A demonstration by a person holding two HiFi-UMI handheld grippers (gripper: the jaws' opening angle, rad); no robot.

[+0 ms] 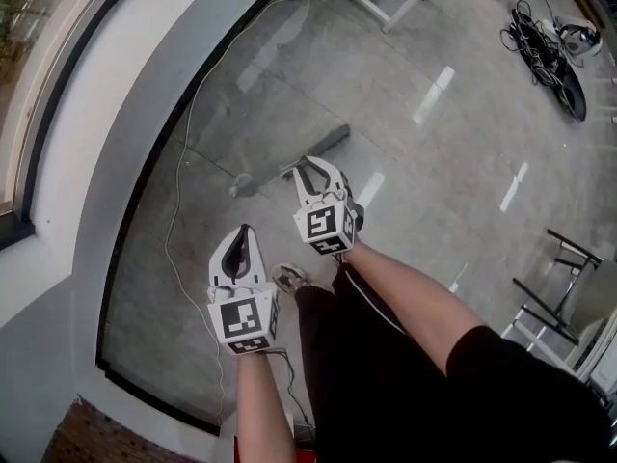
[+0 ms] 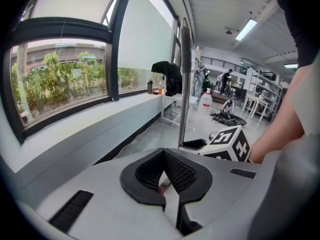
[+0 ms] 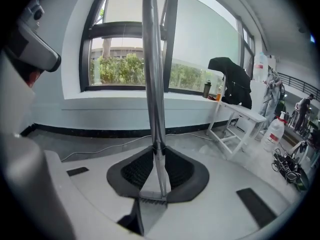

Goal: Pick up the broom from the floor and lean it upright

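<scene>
The broom's grey metal pole (image 3: 152,84) stands nearly upright in the right gripper view, rising out of the top of the picture. My right gripper (image 3: 157,171) is shut on it, with the pole pinched between the dark pads. In the head view the broom (image 1: 323,143) shows as a grey bar over the floor, held by the right gripper (image 1: 301,170). My left gripper (image 1: 242,231) hangs nearer and to the left, apart from the broom, its jaws together. In the left gripper view the left gripper (image 2: 165,176) is shut on nothing, and the pole (image 2: 185,84) stands just beyond it.
A curved white window sill (image 1: 106,133) and dark window frame run along the left. A white cable (image 1: 183,152) trails over the grey floor. A white table (image 3: 235,116) carries a black jacket. A cable pile (image 1: 549,51) lies far right, with a black metal frame (image 1: 559,287) nearby.
</scene>
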